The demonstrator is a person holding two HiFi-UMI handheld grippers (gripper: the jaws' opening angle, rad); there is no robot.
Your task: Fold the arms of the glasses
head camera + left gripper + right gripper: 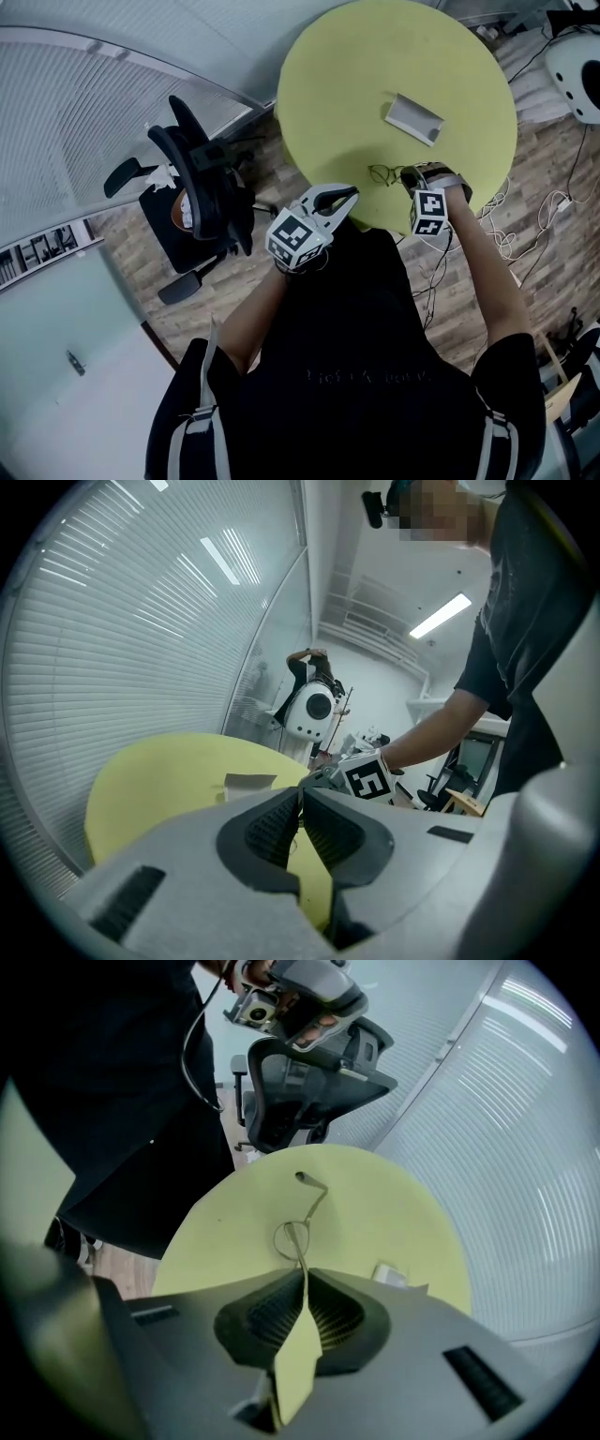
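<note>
Checker: Location of the thin dark wire-rimmed glasses (384,174)?

Annotator: Flat on the round yellow-green table (356,84), close to the edge nearest the person. In the right gripper view one arm runs straight out from the lens rim, not folded.

Checker: Right gripper (409,176)?

Annotator: Tilted steeply down onto the glasses. Jaws nearly closed, pinching the frame wire, which runs right into the slit between the pads.

Checker: Left gripper (352,194)?

Annotator: Held at the table's near edge, in front of the person's torso, just short of the glasses and not touching them. Jaws pressed together, nothing in them.

Checker: Anything else?

Annotator: Small white rectangular box (413,118) farther in on the table, apart from the glasses. Black office chair (202,187) on the wood floor, left of the table.
</note>
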